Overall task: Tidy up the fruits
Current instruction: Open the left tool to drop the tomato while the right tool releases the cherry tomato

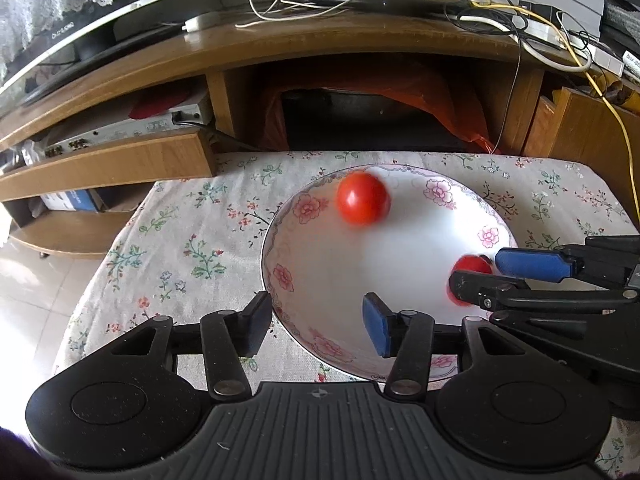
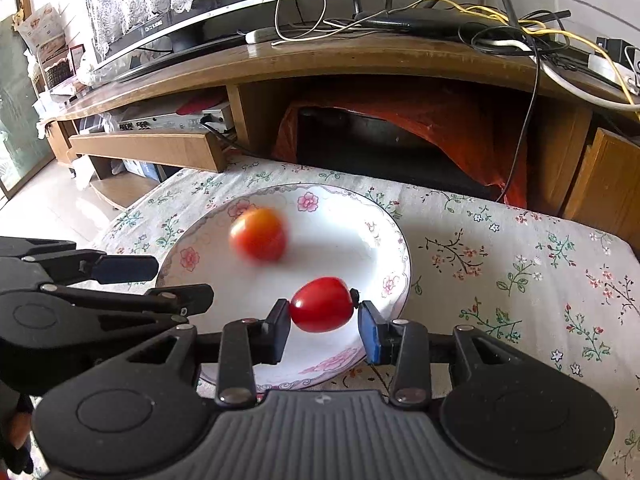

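Note:
A white plate with pink flowers (image 1: 340, 276) (image 2: 352, 240) lies on the floral cloth. A round red tomato (image 1: 363, 199) (image 2: 259, 234) sits in the plate's far half and looks blurred. My left gripper (image 1: 316, 320) (image 2: 160, 282) hangs over the plate's near rim, open, with nothing between its fingers. A smaller oval red tomato (image 2: 320, 302) (image 1: 470, 265) is pinched just above the plate by my right gripper (image 2: 323, 316) (image 1: 486, 274), which is shut on it. In the left wrist view that gripper's fingers half hide this tomato.
The floral tablecloth (image 2: 500, 264) covers a low table. Close behind it stands a wooden TV bench (image 1: 320, 44) with a television, tangled cables (image 2: 500, 20) and an orange bag (image 2: 460, 128) in its opening. A drawer front (image 1: 120, 164) juts out at the left, above tiled floor.

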{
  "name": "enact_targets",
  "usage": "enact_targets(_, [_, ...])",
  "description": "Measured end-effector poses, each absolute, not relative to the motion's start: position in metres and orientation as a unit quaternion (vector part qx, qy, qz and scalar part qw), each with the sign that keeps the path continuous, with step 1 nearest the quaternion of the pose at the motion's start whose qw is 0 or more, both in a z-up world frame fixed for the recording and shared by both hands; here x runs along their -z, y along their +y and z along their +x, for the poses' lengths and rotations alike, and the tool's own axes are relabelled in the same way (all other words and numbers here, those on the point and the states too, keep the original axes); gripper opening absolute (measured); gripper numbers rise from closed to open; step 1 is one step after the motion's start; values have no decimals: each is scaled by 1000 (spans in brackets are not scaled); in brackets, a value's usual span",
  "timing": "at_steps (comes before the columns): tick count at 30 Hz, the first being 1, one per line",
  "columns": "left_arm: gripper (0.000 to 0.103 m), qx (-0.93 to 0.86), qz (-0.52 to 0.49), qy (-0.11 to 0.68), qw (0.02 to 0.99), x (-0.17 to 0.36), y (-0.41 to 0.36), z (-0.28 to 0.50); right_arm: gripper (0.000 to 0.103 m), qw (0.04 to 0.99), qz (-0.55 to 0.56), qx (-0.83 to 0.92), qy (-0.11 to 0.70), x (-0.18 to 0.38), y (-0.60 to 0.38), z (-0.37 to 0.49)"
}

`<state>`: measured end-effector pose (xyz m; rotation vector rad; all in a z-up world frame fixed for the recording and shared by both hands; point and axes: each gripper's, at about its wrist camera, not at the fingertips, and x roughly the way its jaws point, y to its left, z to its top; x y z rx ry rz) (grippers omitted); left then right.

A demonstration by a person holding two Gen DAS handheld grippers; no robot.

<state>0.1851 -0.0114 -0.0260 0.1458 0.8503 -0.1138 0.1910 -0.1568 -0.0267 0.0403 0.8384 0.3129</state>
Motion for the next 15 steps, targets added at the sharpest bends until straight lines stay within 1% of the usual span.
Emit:
enact_targets(2, [59, 56, 72, 408, 908, 24, -12, 184, 37, 904, 17, -151, 400, 25, -157, 190])
enact_targets(7, [67, 58, 68, 403, 911, 20, -11, 181, 37, 910, 16, -145, 389, 19, -160, 188])
enact_targets(9, [68, 60, 67, 401, 911, 18, -11, 180, 37, 911, 17, -143, 385, 16, -161, 186])
enact_targets(15, [68, 65, 71, 396, 913, 12, -13, 171, 37, 912, 16, -138, 386, 9, -163, 177])
